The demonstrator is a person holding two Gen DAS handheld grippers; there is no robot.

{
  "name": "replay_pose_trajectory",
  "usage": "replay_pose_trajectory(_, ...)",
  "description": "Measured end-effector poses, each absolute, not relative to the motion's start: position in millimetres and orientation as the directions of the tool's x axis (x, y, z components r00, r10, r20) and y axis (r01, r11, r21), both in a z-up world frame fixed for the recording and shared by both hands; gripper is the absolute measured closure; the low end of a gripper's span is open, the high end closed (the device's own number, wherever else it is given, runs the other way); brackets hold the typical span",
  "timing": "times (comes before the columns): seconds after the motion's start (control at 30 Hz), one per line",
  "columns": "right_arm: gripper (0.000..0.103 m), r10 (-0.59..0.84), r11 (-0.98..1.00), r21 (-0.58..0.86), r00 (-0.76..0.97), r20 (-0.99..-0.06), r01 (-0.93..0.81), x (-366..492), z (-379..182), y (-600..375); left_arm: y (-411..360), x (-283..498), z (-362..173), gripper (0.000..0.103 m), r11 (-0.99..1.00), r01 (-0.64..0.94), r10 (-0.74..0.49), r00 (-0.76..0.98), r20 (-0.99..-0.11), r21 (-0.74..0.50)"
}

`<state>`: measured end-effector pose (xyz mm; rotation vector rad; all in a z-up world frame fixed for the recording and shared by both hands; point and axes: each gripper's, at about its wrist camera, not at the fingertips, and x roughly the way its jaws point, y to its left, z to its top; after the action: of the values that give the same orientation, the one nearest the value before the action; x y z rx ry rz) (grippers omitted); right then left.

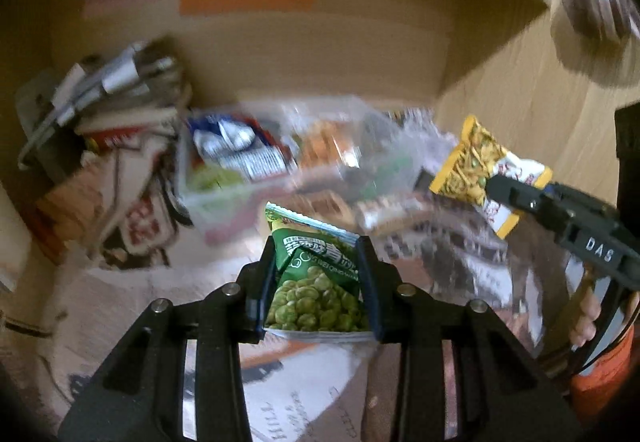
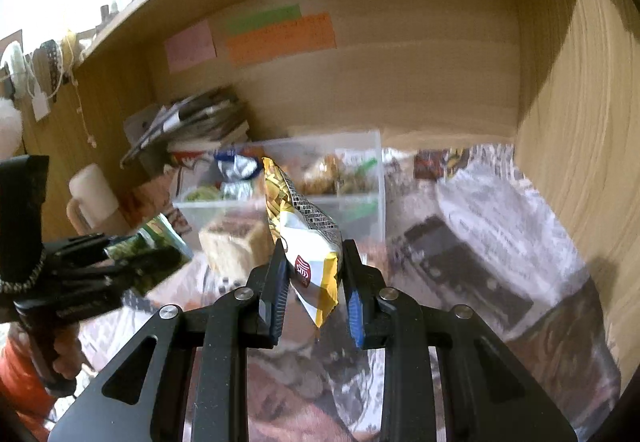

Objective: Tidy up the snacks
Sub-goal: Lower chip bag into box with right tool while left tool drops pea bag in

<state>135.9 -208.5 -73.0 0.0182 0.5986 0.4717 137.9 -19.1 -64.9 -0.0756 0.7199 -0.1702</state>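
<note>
My left gripper (image 1: 318, 246) is shut on a green pea snack packet (image 1: 316, 282), held above the newspaper-covered desk; it also shows in the right wrist view (image 2: 160, 242) at the left. My right gripper (image 2: 312, 248) is shut on a yellow and white snack packet (image 2: 308, 238), held upright in front of a clear plastic bin (image 2: 360, 202). In the left wrist view the right gripper (image 1: 496, 186) holds that packet (image 1: 476, 166) at the right. The bin (image 1: 224, 202) holds several snack packets.
A wooden desk alcove with coloured sticky notes (image 2: 280, 36) on the back wall. A stack of books and papers (image 2: 192, 118) sits left of the bin. A cream mug (image 2: 94, 198) stands at the left. A wooden side wall (image 2: 580, 122) is at the right. Newspaper (image 2: 500, 210) covers the desk.
</note>
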Motion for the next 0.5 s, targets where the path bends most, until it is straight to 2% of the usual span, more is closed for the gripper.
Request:
replay_pose_trajectory(0.27, 0.08, 0.433, 0.896, 0.122, 0.776, -0.459, -0.427, 148, -41, -198, 1, 166, -19, 0.066, 0.99, 0.09, -0.138, 0.806, -0.575, -0.11)
replay_pose_trajectory(0.5, 0.08, 0.425, 0.899, 0.092, 0.8, -0.424, -0.428, 169, -23, -187, 3, 196, -6, 0.066, 0.99, 0.081, -0.132, 0.82, -0.557, -0.116)
